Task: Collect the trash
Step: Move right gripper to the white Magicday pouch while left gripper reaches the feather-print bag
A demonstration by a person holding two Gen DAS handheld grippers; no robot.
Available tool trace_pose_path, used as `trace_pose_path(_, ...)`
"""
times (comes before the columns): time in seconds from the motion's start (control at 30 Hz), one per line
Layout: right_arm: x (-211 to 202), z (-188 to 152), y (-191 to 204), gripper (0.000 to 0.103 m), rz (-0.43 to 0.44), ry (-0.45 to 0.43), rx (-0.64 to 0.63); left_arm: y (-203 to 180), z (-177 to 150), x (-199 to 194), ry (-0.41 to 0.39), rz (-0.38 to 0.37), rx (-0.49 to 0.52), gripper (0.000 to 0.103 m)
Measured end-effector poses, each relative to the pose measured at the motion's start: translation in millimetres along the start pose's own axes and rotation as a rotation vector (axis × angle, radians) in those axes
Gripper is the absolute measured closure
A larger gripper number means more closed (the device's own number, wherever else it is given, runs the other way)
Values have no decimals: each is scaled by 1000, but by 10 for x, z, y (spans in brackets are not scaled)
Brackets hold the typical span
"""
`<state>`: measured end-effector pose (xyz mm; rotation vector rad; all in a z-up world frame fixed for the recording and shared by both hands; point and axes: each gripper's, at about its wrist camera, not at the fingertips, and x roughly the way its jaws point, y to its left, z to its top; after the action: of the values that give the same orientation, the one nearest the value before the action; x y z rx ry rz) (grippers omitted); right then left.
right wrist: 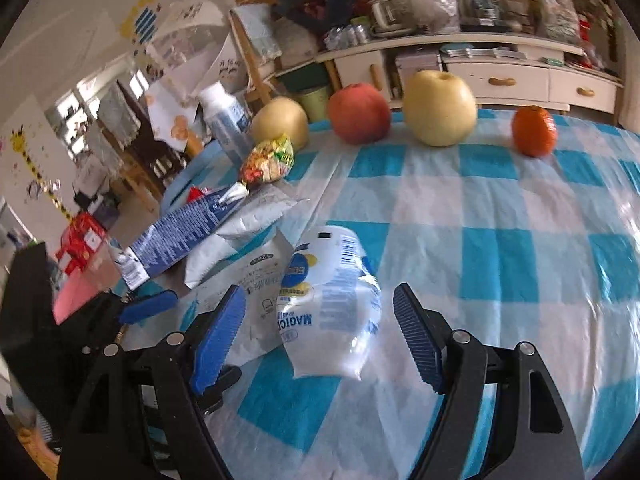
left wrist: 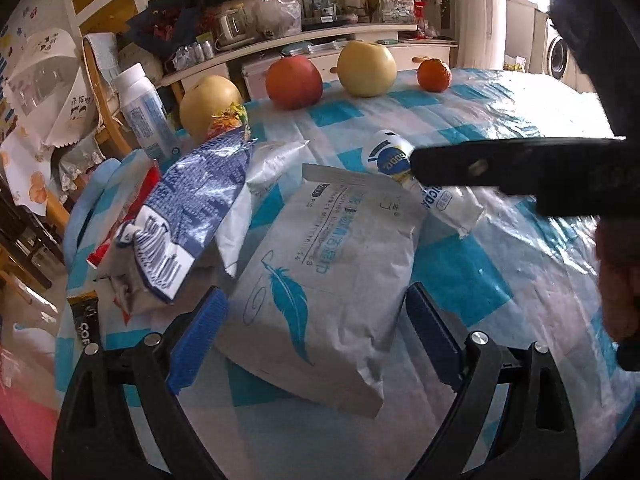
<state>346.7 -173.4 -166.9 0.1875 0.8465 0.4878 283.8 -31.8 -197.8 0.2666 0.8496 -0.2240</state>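
Both claws stand apart over the checkered surface (right wrist: 500,216). My left claw (left wrist: 316,328) straddles the near end of a grey feather-print bag (left wrist: 328,264); its blue pads sit just beside the bag's edges and I cannot see them pressing on it. My right claw (right wrist: 320,328) hangs with its fingers wide on either side of a white and blue wrapper (right wrist: 332,308), which lies flat on the surface, its near half between the pads without touching either. That wrapper rests against the far corner of the feather-print bag. To the left of both lies a heap of other trash: a blue printed packet (right wrist: 180,240), a white pouch (right wrist: 256,220) and a colourful snack bag (right wrist: 270,160). Along the far edge stand two yellow pears (right wrist: 440,108), a red apple (right wrist: 360,114), an orange (right wrist: 534,130) and a white bottle (right wrist: 226,120).
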Motion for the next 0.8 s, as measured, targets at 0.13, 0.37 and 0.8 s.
trace_pose_path(0.13,132,23,32,27,-57,32,-72,-57,4,-25,-3,-55,-5,12)
trace_pose_path(0.37,75,58,-302,27,-183,27,-47,-323,15,-108,-15,-149,51,12)
trace_pose_path(0.8,116,201,-427,26,-62,2,-15,-330,239,19,-49,-42,1,12)
